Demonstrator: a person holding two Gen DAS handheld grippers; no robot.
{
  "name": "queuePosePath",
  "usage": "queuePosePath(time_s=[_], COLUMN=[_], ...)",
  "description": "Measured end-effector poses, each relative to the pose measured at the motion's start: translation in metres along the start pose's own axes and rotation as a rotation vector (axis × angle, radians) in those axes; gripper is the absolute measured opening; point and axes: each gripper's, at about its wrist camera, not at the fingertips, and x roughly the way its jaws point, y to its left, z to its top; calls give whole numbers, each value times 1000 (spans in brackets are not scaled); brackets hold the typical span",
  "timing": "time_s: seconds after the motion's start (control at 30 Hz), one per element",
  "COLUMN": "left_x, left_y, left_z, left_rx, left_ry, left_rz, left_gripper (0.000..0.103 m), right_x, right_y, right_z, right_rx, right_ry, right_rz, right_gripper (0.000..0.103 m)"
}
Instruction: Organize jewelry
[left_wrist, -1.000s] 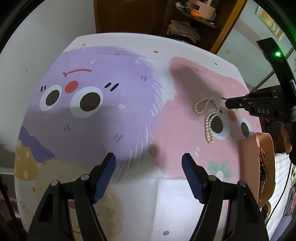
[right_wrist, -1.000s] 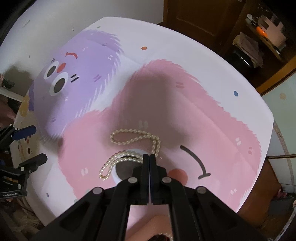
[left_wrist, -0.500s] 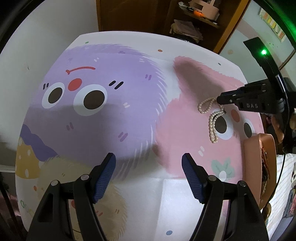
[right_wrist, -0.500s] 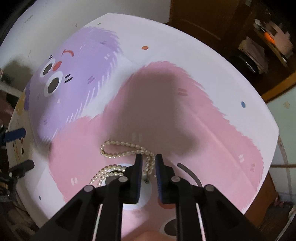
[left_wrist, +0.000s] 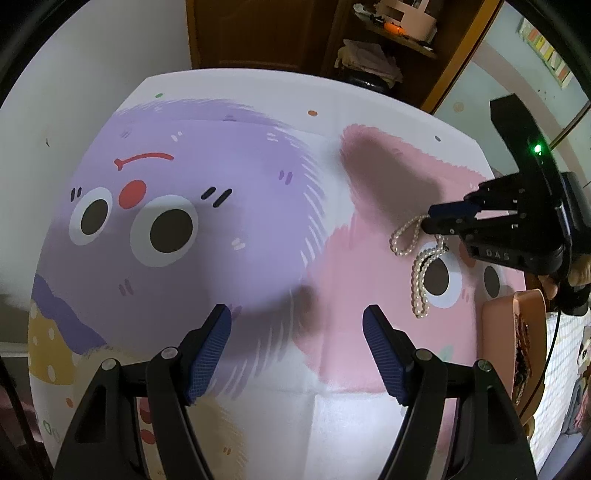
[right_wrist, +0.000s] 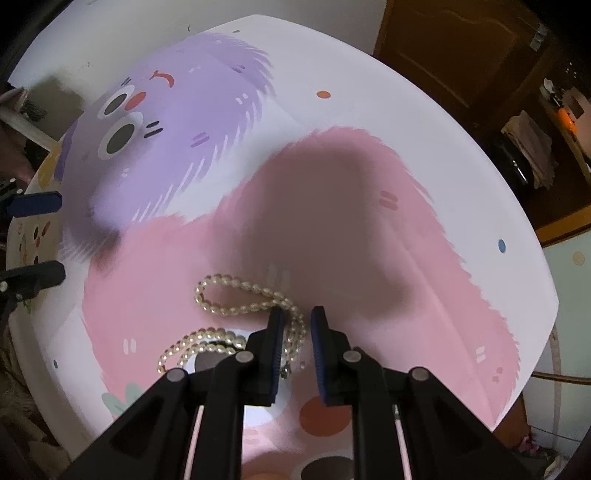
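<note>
A white pearl necklace (right_wrist: 236, 306) lies looped on the pink part of the cartoon tablecloth (right_wrist: 369, 221). My right gripper (right_wrist: 297, 317) is open a little, low over the necklace, with a strand between its fingertips. In the left wrist view the necklace (left_wrist: 419, 266) lies at the right, with the right gripper (left_wrist: 430, 218) over its upper loop. My left gripper (left_wrist: 297, 314) is wide open and empty over the middle of the cloth, well left of the necklace.
A peach-coloured tray (left_wrist: 517, 354) with dark jewelry in it stands at the table's right edge. A wooden shelf unit (left_wrist: 388, 44) with clutter is behind the table. A white wall (left_wrist: 92, 74) is at the left.
My right gripper has opened from shut and moved forward and down over the necklace, so a strand now sits between its fingers. My left gripper stayed open and shifted only slightly.
</note>
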Motion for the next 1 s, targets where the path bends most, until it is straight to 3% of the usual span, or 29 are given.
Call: queuePosePath(time_s=[0.13,0.23,0.7,1.0], left_x=[2,3,1,-4], left_y=[3,7,10,1], left_z=[-1,-1,-9,-12], left_rx=[-8,-21,-27,-4], left_ry=[9,12,8,-3], left_rz=[3,2,0,-2], left_gripper=[72,72,72,72], right_x=[0,-1,-16,-34], right_y=[-1,-3,-10,2], right_z=[0,-3,-35,-60], right_rx=[-21,-10,178,290], right_ry=[-21,-40,-193,-315], right_rz=[20,18,-47,9], right_gripper=[18,12,4,4])
